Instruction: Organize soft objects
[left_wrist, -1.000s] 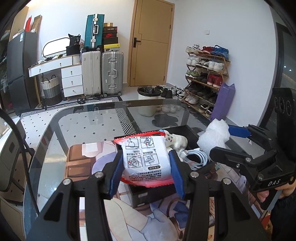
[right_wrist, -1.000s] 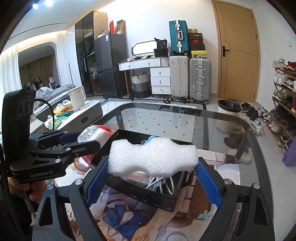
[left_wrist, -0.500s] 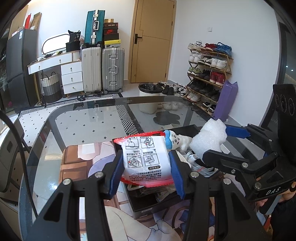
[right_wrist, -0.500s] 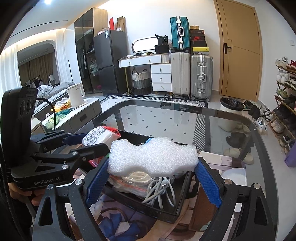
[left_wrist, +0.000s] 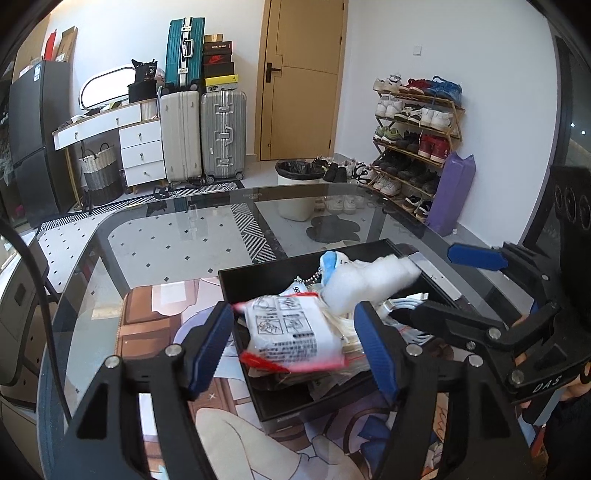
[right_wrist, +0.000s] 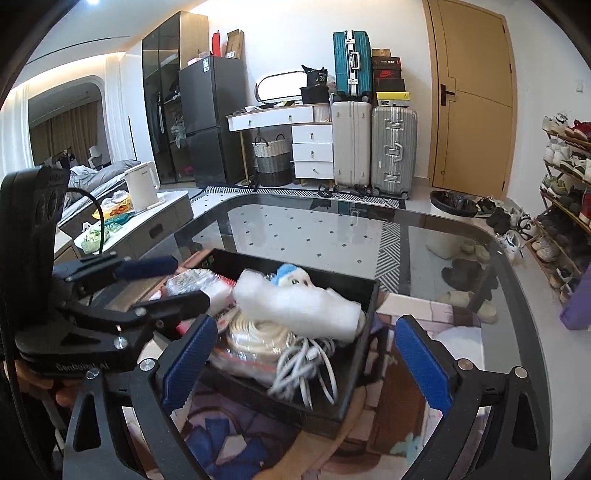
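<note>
The black rectangular box (right_wrist: 364, 295) is piled up with the white foam block (right_wrist: 299, 308) and tangled white cables (right_wrist: 310, 365). The glass tabletop (right_wrist: 314, 229) toward its far edge is wide open.

White walls, a wooden door (left_wrist: 299, 79), 3 suitcases (left_wrist: 201, 107), a shoe rack (left_wrist: 415, 142) and a black fridge (right_wrist: 210, 122).

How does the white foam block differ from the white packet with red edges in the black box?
The white foam block is plain and long; the white packet with red edges is printed and flatter. The block lies nearer the right gripper, the packet between the left jaws. Both rest in the black box.
</note>
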